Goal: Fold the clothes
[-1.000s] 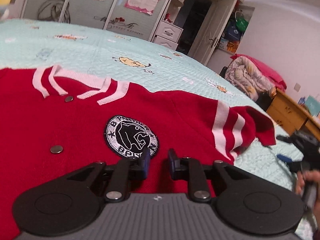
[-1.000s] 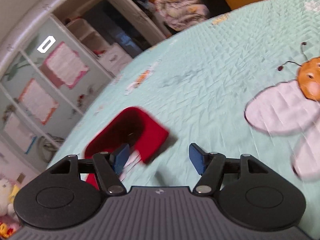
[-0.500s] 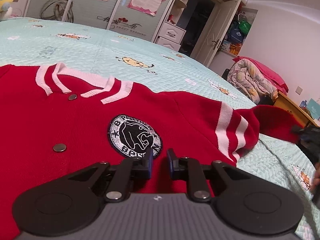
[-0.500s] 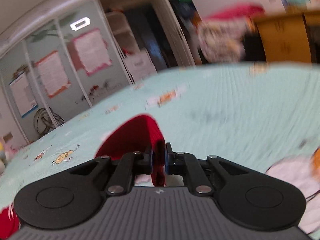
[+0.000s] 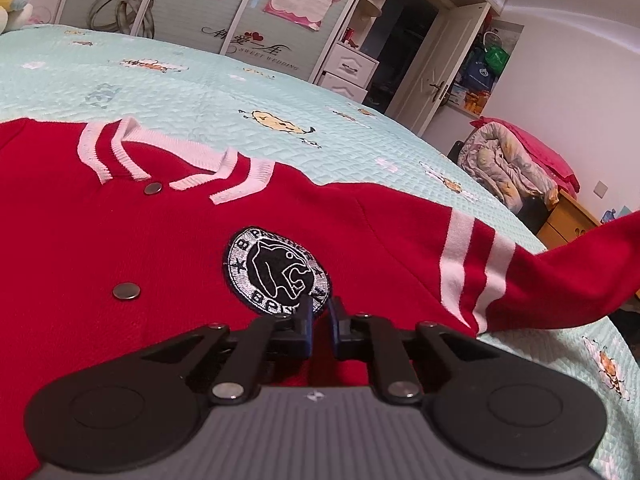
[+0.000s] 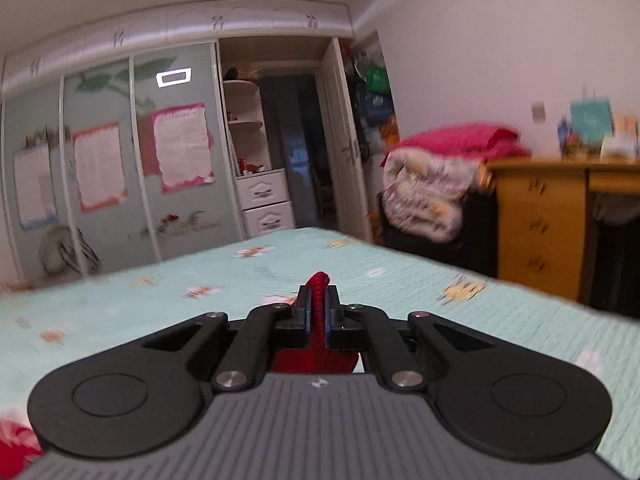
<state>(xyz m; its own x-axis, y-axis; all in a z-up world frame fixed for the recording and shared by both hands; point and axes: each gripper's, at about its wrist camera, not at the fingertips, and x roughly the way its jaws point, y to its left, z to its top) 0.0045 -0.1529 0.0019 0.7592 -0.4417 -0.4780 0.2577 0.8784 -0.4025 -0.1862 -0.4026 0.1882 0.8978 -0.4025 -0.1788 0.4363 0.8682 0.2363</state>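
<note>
Left wrist view: the red knitted varsity jacket [image 5: 168,240] with white stripes lies flat on the pale green quilted bedspread [image 5: 200,92]. The left gripper [image 5: 319,312] is nearly closed on a fold of its fabric just below the round black panther patch [image 5: 279,271]. The right sleeve [image 5: 560,280] rises off the bed.

Right wrist view: the right gripper [image 6: 319,300] pinches the red ribbed cuff [image 6: 318,280] tight, held above the bedspread [image 6: 400,272].
</note>
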